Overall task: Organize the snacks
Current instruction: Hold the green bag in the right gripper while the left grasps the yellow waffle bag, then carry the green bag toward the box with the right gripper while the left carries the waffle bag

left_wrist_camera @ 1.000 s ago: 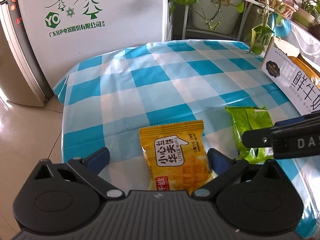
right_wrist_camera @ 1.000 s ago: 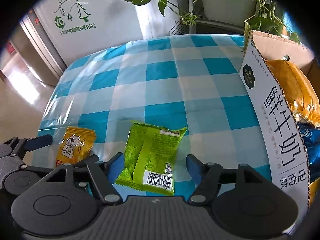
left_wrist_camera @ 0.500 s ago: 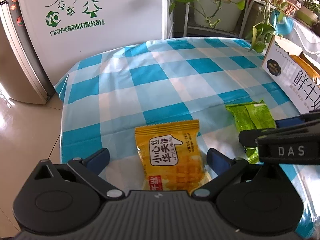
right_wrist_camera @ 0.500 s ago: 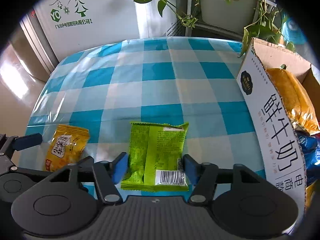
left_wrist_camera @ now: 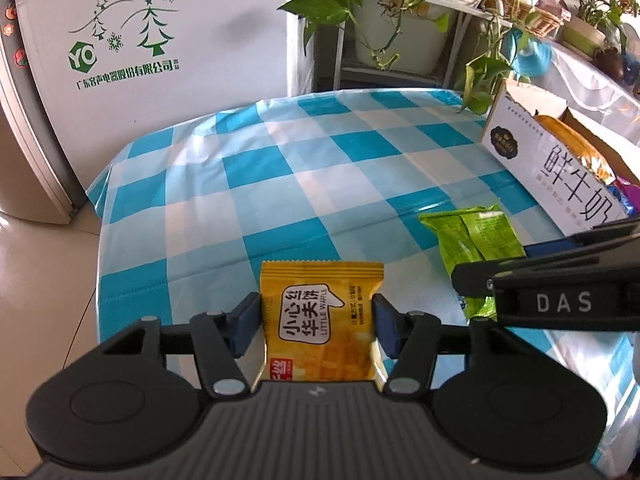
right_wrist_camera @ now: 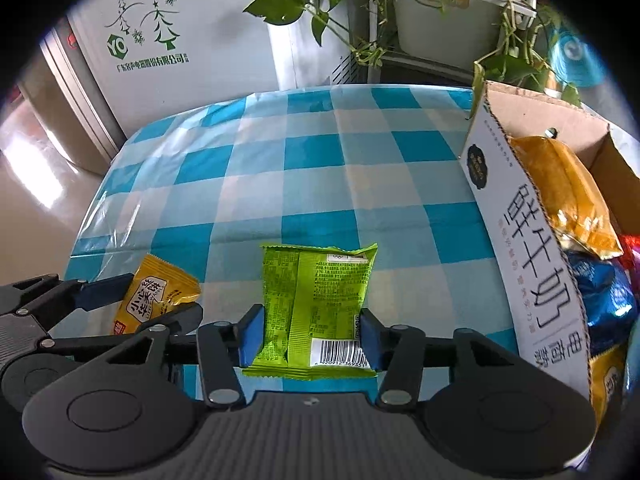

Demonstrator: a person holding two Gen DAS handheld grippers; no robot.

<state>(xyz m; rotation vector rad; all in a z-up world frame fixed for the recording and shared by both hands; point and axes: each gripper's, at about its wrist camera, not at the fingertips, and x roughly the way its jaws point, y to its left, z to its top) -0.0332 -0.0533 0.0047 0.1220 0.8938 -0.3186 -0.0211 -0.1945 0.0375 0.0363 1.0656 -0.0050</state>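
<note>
A yellow Little Waffle packet (left_wrist_camera: 320, 280) lies flat on the blue-checked tablecloth (left_wrist_camera: 280, 160). My left gripper (left_wrist_camera: 316, 320) straddles it; its jaws are closing and both blue pads touch the packet's side edges. To the right lies a green snack packet (right_wrist_camera: 320, 276), barcode toward me. My right gripper (right_wrist_camera: 310, 334) is closing too, and its pads press that packet's sides. In the right wrist view the yellow packet (right_wrist_camera: 156, 300) shows at the left, between the left gripper's fingers (right_wrist_camera: 104, 294).
An open cardboard box (right_wrist_camera: 520, 216) with a white printed side stands at the right, holding orange and blue snack bags. Trailing potted plants and a white rack stand beyond the table's far edge. A white appliance and tiled floor lie to the left.
Both grippers' jaws have narrowed from wide apart until the pads meet the packets' sides. Neither the packets nor the hands have shifted noticeably.
</note>
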